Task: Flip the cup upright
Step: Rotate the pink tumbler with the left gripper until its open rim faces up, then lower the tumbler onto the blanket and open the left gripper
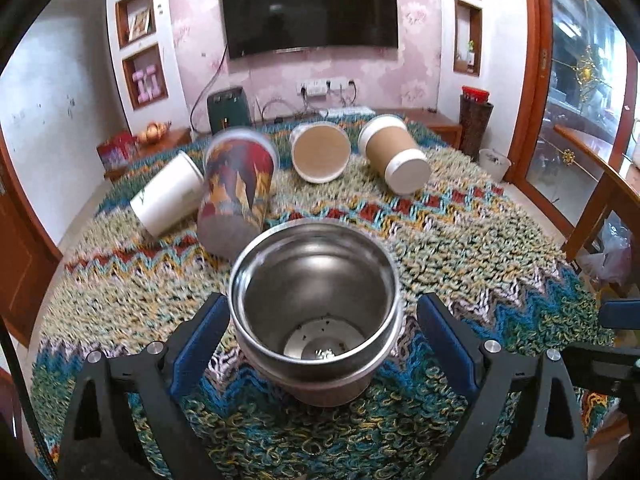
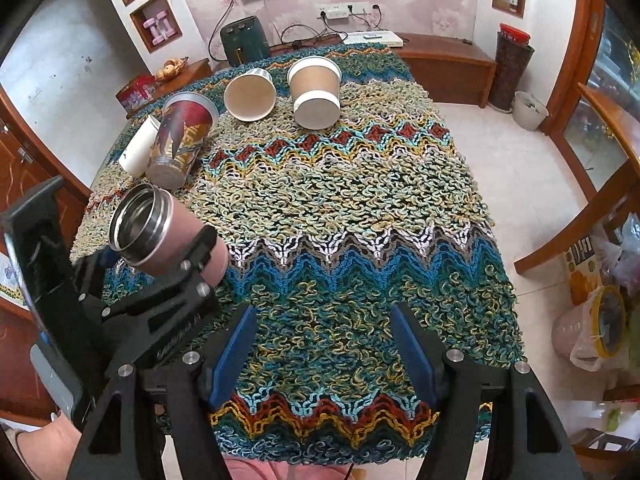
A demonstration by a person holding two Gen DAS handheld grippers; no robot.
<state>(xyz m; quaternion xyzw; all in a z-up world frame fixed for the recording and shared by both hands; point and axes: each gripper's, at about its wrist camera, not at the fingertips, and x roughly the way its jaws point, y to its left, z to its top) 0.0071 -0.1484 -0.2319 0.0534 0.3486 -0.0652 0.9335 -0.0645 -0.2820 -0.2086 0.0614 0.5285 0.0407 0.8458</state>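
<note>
Two tongs are seen: between the left tongs (image 1: pixel 320 344) the steel cup (image 1: pixel 316 312) is gripped, tilted, and could slip if loosened early, while the right tongs (image 2: pixel 320 356) are spread, unladen.

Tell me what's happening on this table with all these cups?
The left gripper has its fingers either side of a pink steel-lined tumbler, which is tilted, mouth up and leftward; whether they touch it is unclear. The right gripper hovers open and empty over the knitted zigzag tablecloth. Farther back, four paper cups lie on their sides: white, colourful printed, and two brown ones.
</note>
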